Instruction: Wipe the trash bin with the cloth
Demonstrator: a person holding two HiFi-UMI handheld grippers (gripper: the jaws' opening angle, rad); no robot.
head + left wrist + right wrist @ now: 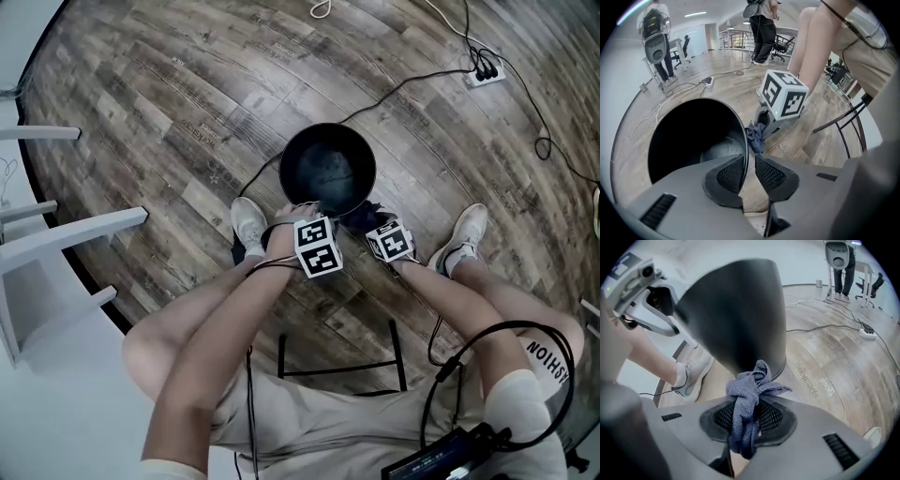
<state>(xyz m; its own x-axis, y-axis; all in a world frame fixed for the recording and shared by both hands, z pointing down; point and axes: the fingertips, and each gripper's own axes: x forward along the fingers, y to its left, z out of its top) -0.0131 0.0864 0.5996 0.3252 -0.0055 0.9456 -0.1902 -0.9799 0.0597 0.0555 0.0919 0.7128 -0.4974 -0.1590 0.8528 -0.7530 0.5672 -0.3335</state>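
Your right claw (746, 409) is clamped on the cloth (751, 383). The blue-grey bunch fills the gap between the pads. One end trails back toward the claw's body, and the other pokes out past the tips and touches the bin (736, 310) low on its outer wall, just above the base. Your left claw (749, 161) sits on the bin's rim on the side nearest you, with one pad inside the bin and the other outside. Its jaws are drawn in to a narrow slit with the thin black wall caught between them. The bin is round and dark, and stands on the wood floor (187, 84) between your left shoe (248, 223) and your right shoe (466, 232). Its mouth faces up. Well beyond the bin, a white power strip (485, 74) lies on the floor.
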